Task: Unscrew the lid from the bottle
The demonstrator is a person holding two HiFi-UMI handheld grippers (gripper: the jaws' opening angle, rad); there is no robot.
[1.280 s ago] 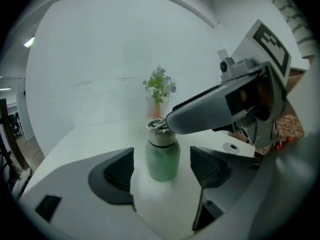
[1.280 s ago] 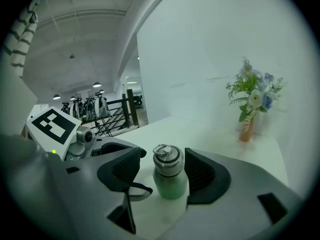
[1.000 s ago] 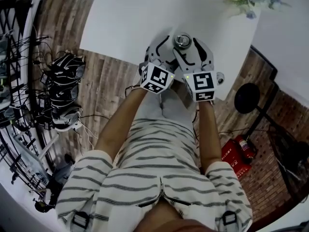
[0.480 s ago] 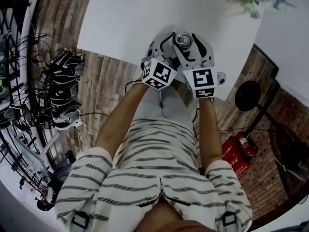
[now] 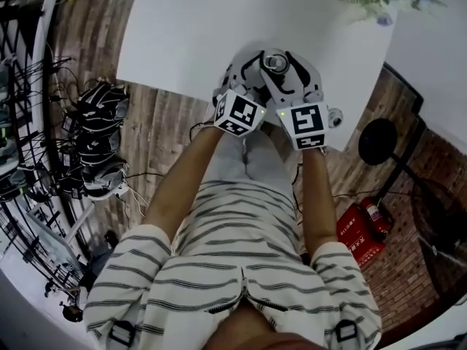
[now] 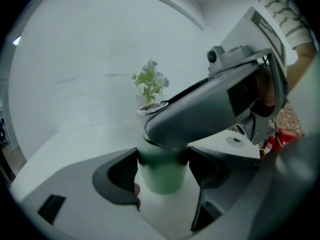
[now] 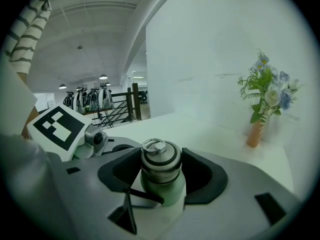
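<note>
On white table over bricks, left tongs clasp bottle, right tongs lid, both just tightened.

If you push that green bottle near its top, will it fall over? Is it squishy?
It might tip: the bottle stands upright on the table, taller than it is wide. Probably hard, not squishy; the lid looks like metal. Its round, smooth side would likely roll if it fell.

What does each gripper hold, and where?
Left gripper, jaws just closed further, grips the green bottle by its body; right gripper, likewise, grips the lid by its sides.
</note>
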